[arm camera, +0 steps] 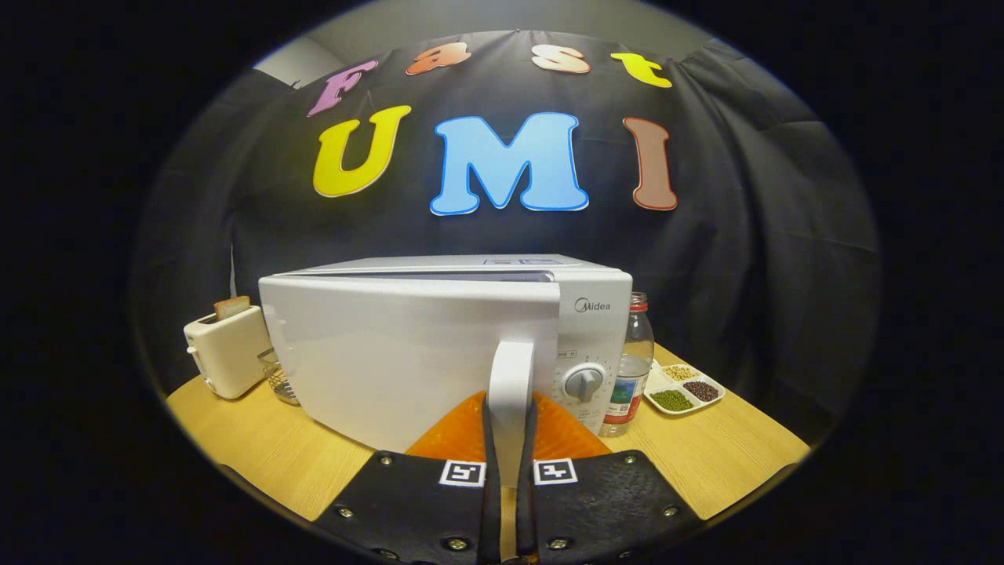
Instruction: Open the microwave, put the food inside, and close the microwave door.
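A white microwave (pixel 439 345) stands on the wooden table just ahead of me. Its door (pixel 392 361) is swung a little way out from the body, hinged on the left, and a dark gap shows along the top. My gripper (pixel 510 439) is shut on the door's white vertical handle (pixel 511 377), with a finger pressing on each side. The control panel with its round knob (pixel 583 382) sits right of the handle.
Left of the microwave are a cream toaster (pixel 226 351) holding a slice of bread and a small clear container (pixel 278 377). On the right stand a plastic bottle (pixel 632 369) and a white divided tray of beans (pixel 684 390). The wooden table (pixel 729 463) stretches to the front right.
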`<move>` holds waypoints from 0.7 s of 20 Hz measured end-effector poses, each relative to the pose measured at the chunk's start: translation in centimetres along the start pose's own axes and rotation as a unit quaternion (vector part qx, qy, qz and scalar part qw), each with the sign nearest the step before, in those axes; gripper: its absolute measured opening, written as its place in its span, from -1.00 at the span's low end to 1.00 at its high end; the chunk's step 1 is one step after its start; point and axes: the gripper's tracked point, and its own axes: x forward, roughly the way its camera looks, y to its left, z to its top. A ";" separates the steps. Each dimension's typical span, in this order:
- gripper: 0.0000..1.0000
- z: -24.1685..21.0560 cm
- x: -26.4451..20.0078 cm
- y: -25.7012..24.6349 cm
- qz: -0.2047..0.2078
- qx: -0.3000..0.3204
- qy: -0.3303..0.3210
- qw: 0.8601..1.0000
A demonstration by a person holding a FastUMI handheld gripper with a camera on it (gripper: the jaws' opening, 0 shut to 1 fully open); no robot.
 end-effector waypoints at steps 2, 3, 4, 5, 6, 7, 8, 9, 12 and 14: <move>-0.84 -0.5 -2.3 1.3 0.018 -0.007 -0.001 1.000; -0.84 -0.6 -3.3 2.0 0.027 -0.011 -0.002 1.000; -0.84 -0.9 -4.2 2.6 0.036 -0.010 -0.001 0.999; -0.84 -1.1 -5.2 3.2 0.046 -0.005 0.000 0.999; -0.85 -1.5 -6.1 4.1 0.057 0.000 0.002 0.998; -0.84 -1.6 -7.2 5.0 0.067 0.001 0.003 0.998; -0.84 -1.9 -8.3 6.2 0.078 -0.003 0.004 0.997; -0.84 -2.0 -9.4 7.4 0.090 -0.009 0.004 0.996; -0.85 -2.7 -12.4 11.5 0.129 -0.016 0.004 0.992; -0.85 -3.1 -13.9 14.1 0.146 -0.018 -0.001 0.989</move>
